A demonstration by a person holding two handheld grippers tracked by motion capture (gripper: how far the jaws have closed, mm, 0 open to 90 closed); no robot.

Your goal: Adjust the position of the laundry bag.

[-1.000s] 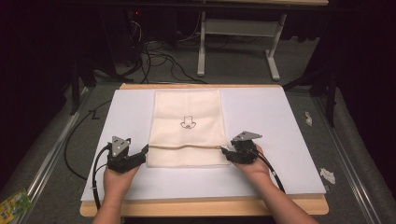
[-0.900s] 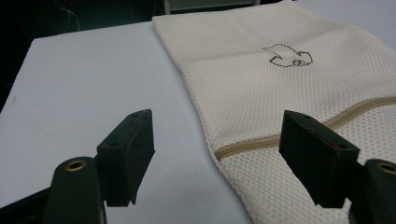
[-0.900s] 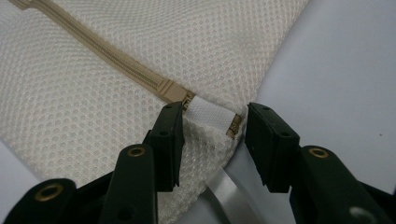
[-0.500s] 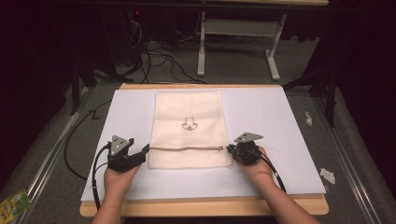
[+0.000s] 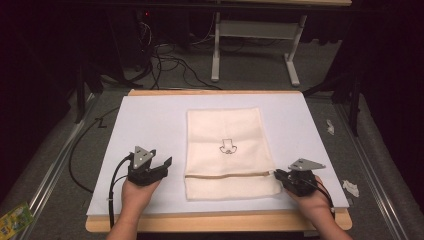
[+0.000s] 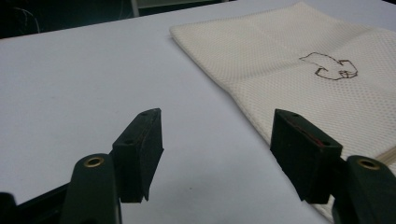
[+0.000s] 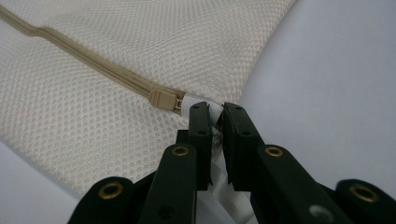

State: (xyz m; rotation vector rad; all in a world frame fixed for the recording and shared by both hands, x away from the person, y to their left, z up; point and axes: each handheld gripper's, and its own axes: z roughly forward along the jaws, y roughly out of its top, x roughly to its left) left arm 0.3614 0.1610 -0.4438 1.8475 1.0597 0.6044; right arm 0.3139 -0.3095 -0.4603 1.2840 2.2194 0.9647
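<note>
Mesh bag [image 5: 229, 150] lay flat between both tongs, soft and limp. Right tongs [image 7: 212, 112] pinched its white zipper tab [image 7: 194, 101], the surest hold; left tongs [image 6: 217, 140] gaped wide beside it.

Beyond your surface [image 5: 150, 130] you see tangled cables [image 5: 165, 57] and a white stand [image 5: 255, 45] on the floor, with paper scraps [image 5: 351, 187] at right.
</note>
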